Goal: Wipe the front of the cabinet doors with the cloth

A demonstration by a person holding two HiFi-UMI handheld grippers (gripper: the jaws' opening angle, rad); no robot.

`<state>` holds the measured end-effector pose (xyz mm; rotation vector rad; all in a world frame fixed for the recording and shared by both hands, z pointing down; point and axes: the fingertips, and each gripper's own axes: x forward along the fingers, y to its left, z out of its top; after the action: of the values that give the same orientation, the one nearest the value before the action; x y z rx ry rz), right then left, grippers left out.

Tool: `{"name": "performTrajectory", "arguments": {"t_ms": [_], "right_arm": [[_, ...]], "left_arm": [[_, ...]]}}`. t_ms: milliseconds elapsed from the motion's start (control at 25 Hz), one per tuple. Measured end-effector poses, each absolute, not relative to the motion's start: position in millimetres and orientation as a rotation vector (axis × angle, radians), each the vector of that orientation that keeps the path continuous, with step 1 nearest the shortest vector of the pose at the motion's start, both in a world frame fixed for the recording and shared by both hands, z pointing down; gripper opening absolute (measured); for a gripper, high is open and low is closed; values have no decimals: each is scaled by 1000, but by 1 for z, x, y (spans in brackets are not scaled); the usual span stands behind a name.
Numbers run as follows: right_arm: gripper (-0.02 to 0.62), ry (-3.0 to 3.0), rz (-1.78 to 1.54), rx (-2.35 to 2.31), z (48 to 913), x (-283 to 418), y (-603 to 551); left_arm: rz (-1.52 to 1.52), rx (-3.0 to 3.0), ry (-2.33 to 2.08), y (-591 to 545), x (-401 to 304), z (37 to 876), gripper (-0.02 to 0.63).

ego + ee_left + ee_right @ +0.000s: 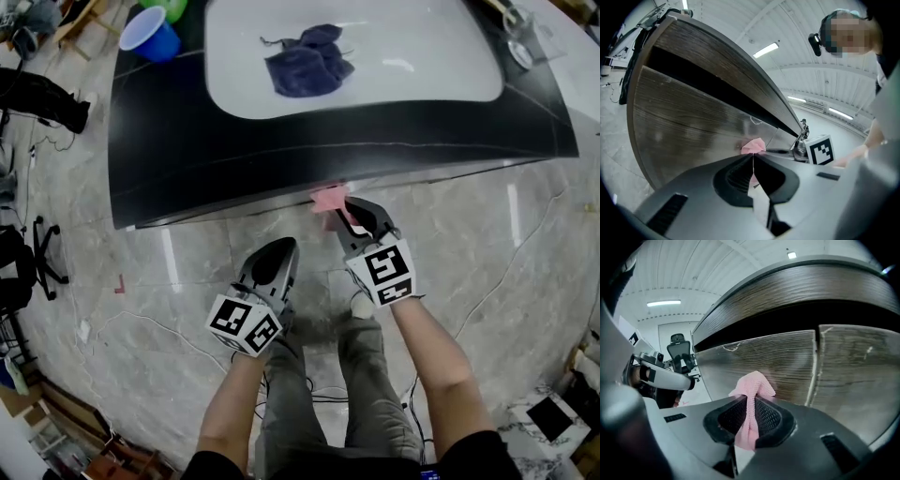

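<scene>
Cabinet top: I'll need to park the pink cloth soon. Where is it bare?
Bare: the light panel right of the dark blue cloth, and the black front strip. Crowded: the far corners, by the blue cup and a glass item.

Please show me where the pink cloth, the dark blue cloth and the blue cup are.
pink cloth (pixel 752 386): right gripper view, its bunched upper end.
dark blue cloth (pixel 307 62): head view, middle of the heap.
blue cup (pixel 156 40): head view, its outer wall.

Head view steeply down — both gripper views low, near cabinet doors (pixel 773 357)
</scene>
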<state>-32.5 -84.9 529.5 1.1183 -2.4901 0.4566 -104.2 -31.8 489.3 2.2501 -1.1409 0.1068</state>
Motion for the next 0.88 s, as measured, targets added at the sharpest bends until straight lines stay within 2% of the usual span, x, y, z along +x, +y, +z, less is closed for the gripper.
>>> {"name": "performTrajectory", "arguments": {"t_ms": [400,640,880], "right_arm": [[54,-2454,467,1164,535,29,-84],[54,-2470,470,1143,530,21,-68],[54,-2490,476,1112,528,-11,-56]], "left_arm": [[111,2273,-1071,-31,-47,492,9],[99,2278,-1076,-27,-47,488,9],[107,2266,-1112,-19,-84,488,9]]}}
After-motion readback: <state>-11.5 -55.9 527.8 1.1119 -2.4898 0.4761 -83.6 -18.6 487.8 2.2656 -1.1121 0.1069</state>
